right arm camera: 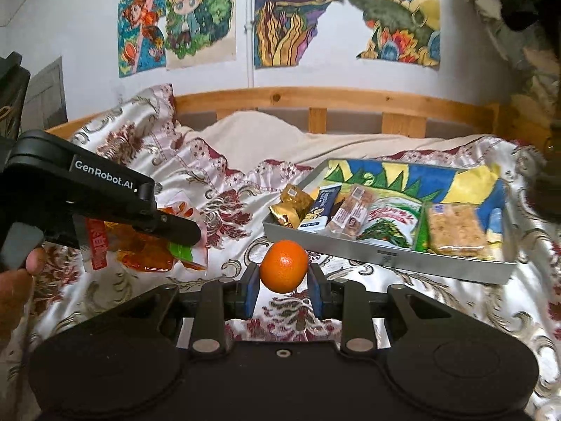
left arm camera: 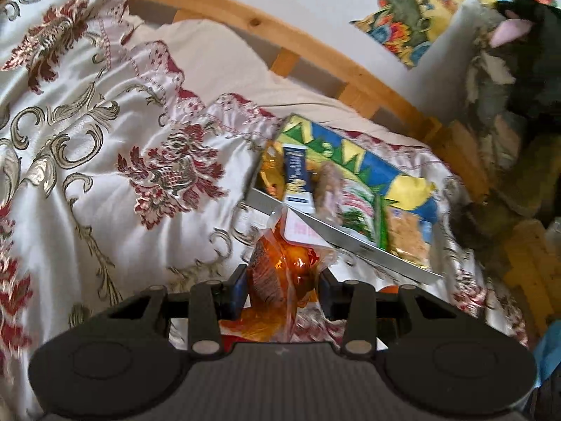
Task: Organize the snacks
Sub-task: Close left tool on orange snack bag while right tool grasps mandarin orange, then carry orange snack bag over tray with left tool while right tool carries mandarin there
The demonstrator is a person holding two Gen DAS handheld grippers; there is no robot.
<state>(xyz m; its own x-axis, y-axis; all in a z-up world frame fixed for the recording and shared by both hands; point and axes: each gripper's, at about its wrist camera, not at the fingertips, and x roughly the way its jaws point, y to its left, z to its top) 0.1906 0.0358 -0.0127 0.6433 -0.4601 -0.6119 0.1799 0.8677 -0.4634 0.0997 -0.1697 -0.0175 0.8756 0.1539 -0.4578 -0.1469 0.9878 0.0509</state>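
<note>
Two grippers carry snacks above a patterned bedspread (right arm camera: 224,161) — the carrying step. The right gripper (right arm camera: 283,282) has its fingers closed on a mandarin (right arm camera: 283,270); the left gripper (left arm camera: 282,291) clamps an orange snack packet (left arm camera: 280,266). A grey tray (right arm camera: 385,254) of bars and packets lies just ahead. Next, probably, each item needs lowering into a free spot before release.

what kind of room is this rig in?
Most likely a bedroom at home: the work surface is a bed with an embroidered satin bedspread and wooden bed frame, with hand-coloured posters taped to the wall.
</note>
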